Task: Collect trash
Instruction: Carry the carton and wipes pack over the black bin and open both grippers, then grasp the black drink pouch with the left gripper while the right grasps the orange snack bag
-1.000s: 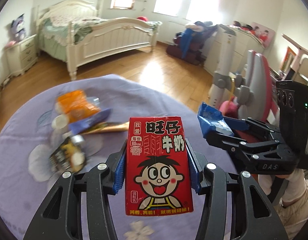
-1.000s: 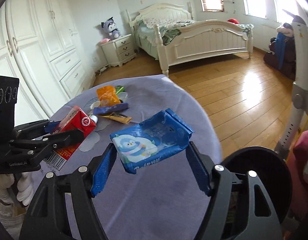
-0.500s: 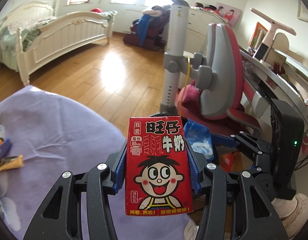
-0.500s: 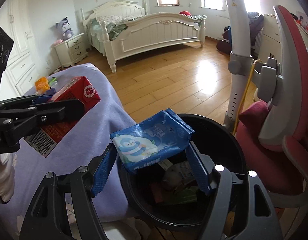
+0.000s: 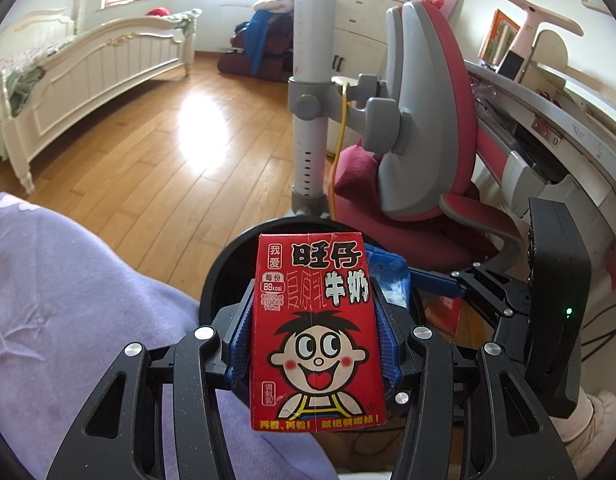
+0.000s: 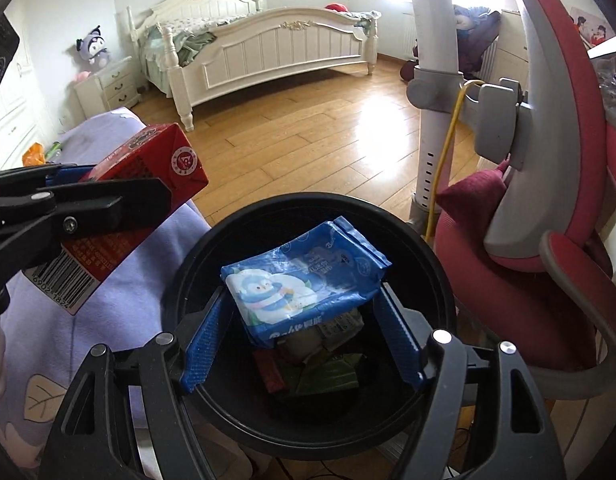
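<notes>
A red milk carton (image 5: 314, 332) with a smiling cartoon face is pinched between the two blue-padded fingers of the left gripper (image 5: 314, 336). The carton is held upright in the left wrist view, and both pads are pressed against its sides. Seen from the right wrist view, the same carton (image 6: 148, 184) is tilted above the edge of the purple cloth (image 6: 120, 304) on the tabletop, just beside the black bin (image 6: 424, 260).

The bin is round and open at the top. It is placed on the wooden floor (image 6: 292, 148), between the tabletop and a red and grey chair (image 6: 548, 200). Some wrappers are seen lying at the bottom of the bin, among them a red one (image 6: 270, 372) and a green one (image 6: 328, 372).

A blue packet (image 6: 304, 280) with a penguin picture is seen between the fingers of the right gripper (image 6: 304, 340), right over the mouth of the bin. These fingers have just been spread a little wider. The left pad is seen touching the packet's corner, but a gap is seen beside the right pad, so it cannot be told if the packet is gripped.

A white bed (image 6: 268, 48) and a small white nightstand (image 6: 108, 88) are seen far behind. A bit of orange trash (image 6: 34, 154) is left on the cloth, well away from the bin.
</notes>
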A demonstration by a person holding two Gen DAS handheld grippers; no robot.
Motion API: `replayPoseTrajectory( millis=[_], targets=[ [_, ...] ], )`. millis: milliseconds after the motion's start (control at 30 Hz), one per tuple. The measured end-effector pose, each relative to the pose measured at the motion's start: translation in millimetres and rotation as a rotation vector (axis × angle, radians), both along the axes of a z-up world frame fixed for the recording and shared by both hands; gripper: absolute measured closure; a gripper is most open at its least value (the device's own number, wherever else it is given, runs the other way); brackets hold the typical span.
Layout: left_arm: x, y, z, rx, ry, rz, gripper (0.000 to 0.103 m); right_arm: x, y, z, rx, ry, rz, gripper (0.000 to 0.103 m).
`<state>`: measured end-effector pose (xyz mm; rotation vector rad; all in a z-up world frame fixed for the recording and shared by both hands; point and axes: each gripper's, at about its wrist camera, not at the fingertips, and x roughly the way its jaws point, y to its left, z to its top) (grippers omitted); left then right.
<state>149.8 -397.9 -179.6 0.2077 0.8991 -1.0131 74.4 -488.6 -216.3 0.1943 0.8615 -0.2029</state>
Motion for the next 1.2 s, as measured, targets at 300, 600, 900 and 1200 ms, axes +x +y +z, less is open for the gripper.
replayPoseTrajectory(
  millis=[300,600,900,1200],
  targets=[
    [-1.7,-7.7,6.0,0.012,-0.059,0.028,0.022,-9.4,-1.0,-3.2,-0.067,0.033,-0.033,0.015],
    [-3.4,35.0,23.1,0.015,-0.077,0.096,0.019,-9.7,14.9,12.4,-0.011,-0.014,0.021,0.015],
    [15.3,190.3,31.9,0.028,-0.099,0.445,0.017,43.2,86.9,65.4,0.127,-0.137,0.267,0.015],
    [46.7,320.0,22.1,0.178,-0.198,0.643,0.005,132.2,188.2,100.0,0.276,-0.149,0.523,0.015]
  ],
)
